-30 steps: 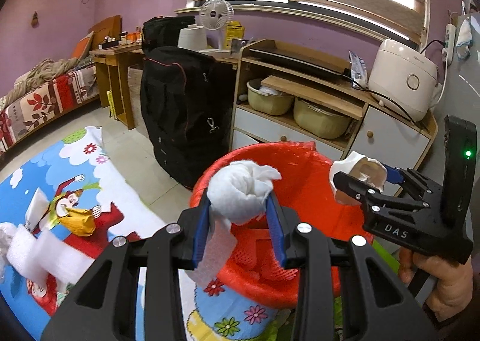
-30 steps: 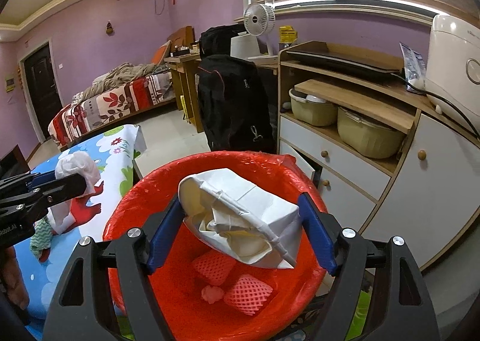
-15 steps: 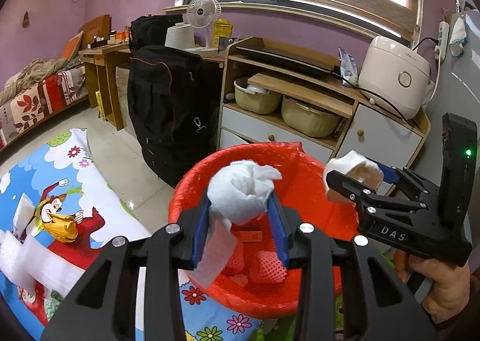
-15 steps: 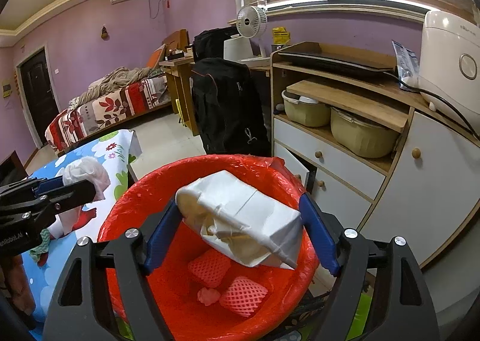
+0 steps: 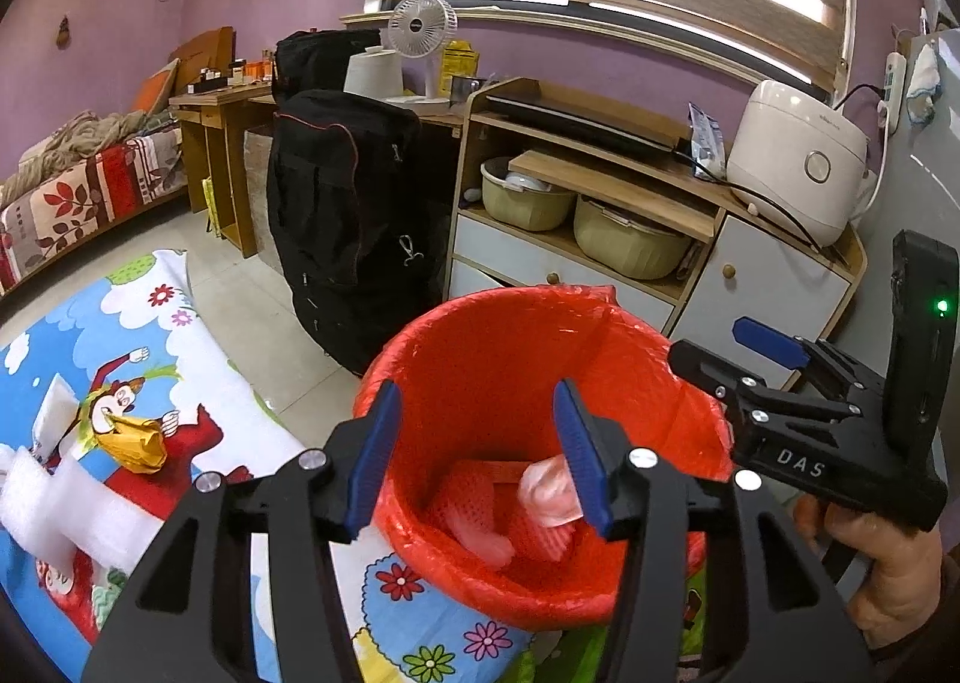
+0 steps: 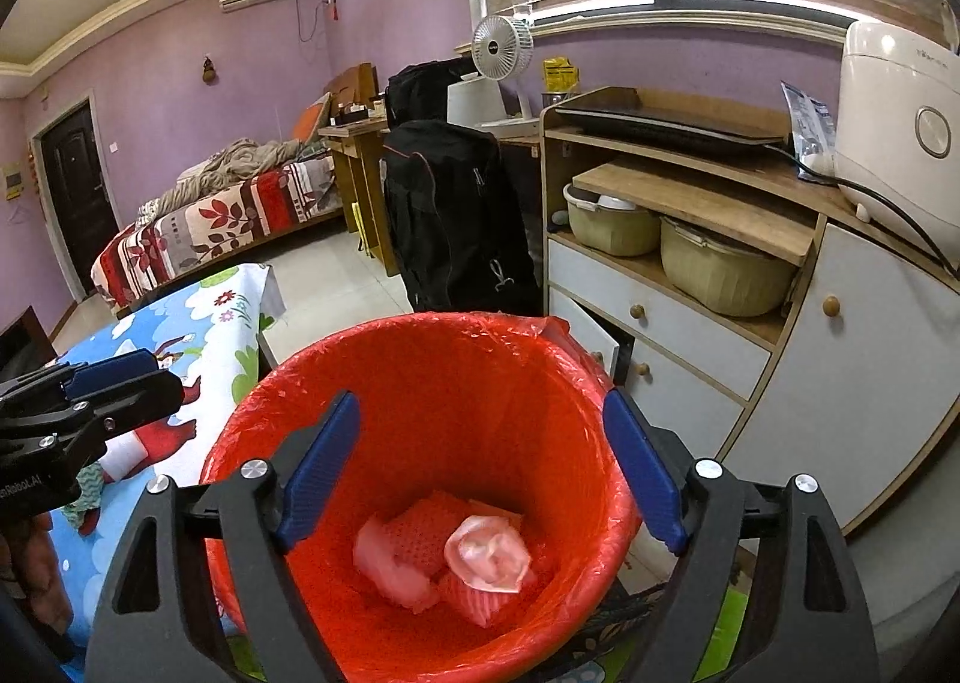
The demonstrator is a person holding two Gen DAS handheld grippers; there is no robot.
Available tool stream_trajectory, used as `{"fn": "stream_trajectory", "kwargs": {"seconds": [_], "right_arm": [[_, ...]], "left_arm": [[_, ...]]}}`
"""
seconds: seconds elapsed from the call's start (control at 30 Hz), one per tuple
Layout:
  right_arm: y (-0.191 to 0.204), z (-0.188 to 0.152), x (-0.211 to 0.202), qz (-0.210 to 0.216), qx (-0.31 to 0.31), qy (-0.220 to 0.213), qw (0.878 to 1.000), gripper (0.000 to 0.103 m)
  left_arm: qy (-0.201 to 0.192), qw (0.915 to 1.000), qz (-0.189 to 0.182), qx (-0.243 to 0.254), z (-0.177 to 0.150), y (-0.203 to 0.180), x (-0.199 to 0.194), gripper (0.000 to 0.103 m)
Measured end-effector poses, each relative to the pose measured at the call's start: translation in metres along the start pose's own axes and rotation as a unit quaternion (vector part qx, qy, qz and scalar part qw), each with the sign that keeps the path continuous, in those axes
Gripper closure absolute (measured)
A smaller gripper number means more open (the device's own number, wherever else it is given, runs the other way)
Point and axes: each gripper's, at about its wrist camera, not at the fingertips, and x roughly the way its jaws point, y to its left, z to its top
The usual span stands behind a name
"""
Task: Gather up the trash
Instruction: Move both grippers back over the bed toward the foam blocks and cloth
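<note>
Your two wrist cameras both look steeply down from close above the red bin [image 5: 480,359], sharing it and the far cabinet [image 6: 780,335].

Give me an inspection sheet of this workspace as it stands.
Surface: cartoon-print cloth on the table, beside the bin.
Job's things: red-lined bin holds crumpled paper and pink foam nets.
Clutter: white foam strip and yellow wrapper lie on the cloth.
Grippers: left tongs opening, nothing between them; right tongs opening wide, empty, over the bin.
Cables: black cord runs from the rice cooker.
Surroundings: cabinet, black suitcase, fan, bed.
</note>
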Motion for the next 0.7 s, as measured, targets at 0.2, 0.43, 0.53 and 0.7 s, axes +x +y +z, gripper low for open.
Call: {"fn": "stream_trajectory", "kwargs": {"seconds": [0.2, 0.43, 0.53, 0.7], "right_arm": [[0.011, -0.003, -0.003, 0.011, -0.004, 0.001, 1.000, 0.022], [0.033, -0.007, -0.004, 0.034, -0.018, 0.006, 0.999, 0.021], [0.042, -0.008, -0.005, 0.042, -0.024, 0.007, 0.999, 0.021], [0.058, -0.012, -0.004, 0.057, -0.034, 0.013, 0.998, 0.021]], "left_arm": [[-0.006, 0.9999, 0.014, -0.006, -0.006, 0.008, -0.011, 0.052], [-0.011, 0.9992, 0.035, -0.018, -0.015, 0.025, -0.025, 0.052], [-0.013, 0.9986, 0.044, -0.028, -0.019, 0.034, -0.033, 0.052], [-0.019, 0.9968, 0.063, -0.045, -0.026, 0.053, -0.048, 0.052]]}}
